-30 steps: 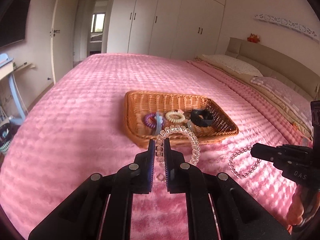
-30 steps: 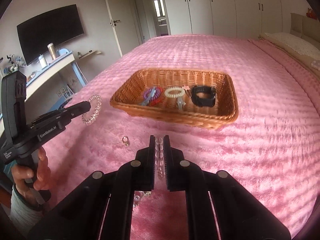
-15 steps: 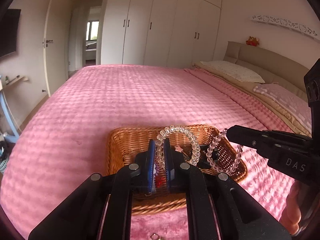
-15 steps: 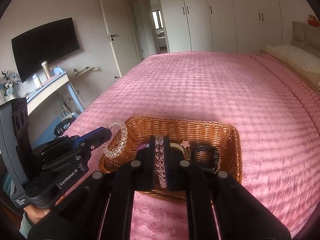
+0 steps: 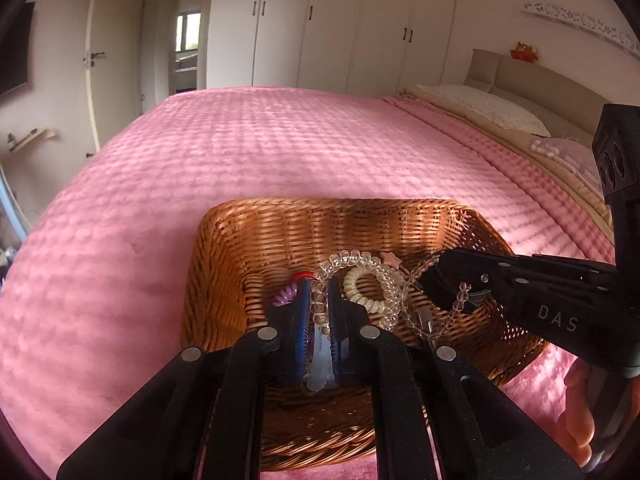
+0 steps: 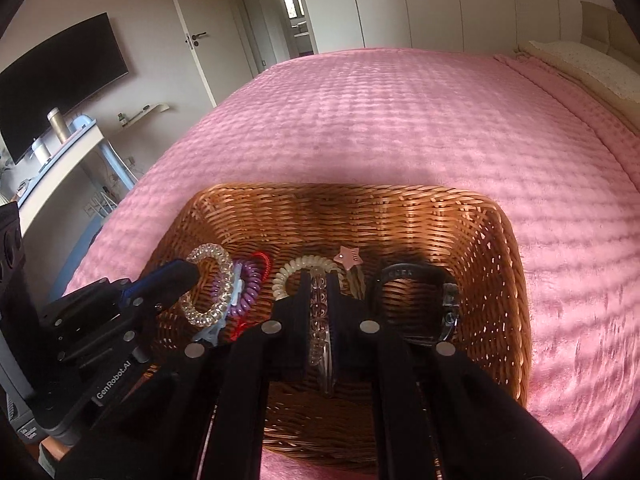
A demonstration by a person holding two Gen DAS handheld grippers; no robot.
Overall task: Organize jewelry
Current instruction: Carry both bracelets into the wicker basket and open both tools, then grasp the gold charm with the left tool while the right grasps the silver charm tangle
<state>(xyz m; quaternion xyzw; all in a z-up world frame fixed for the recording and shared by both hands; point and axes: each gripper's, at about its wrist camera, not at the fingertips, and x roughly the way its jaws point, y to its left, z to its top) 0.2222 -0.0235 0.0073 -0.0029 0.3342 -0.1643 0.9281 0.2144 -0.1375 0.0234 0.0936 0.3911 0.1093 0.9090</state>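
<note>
A wicker basket sits on the pink bed. My left gripper is shut on a clear spiral bracelet and holds it inside the basket; it also shows in the right wrist view. My right gripper is shut on a clear bead bracelet, hanging over the basket; in the left wrist view its beads dangle from the right gripper. In the basket lie a cream spiral band, a purple spiral band, a pink star clip and a black watch.
The pink bedspread stretches beyond the basket. Pillows and a headboard are at the far right. A desk and a TV stand left of the bed. White wardrobes line the far wall.
Both grippers have moved forward and down from above the bed into the basket, each still holding its bracelet. The basket now fills the lower part of both views.
</note>
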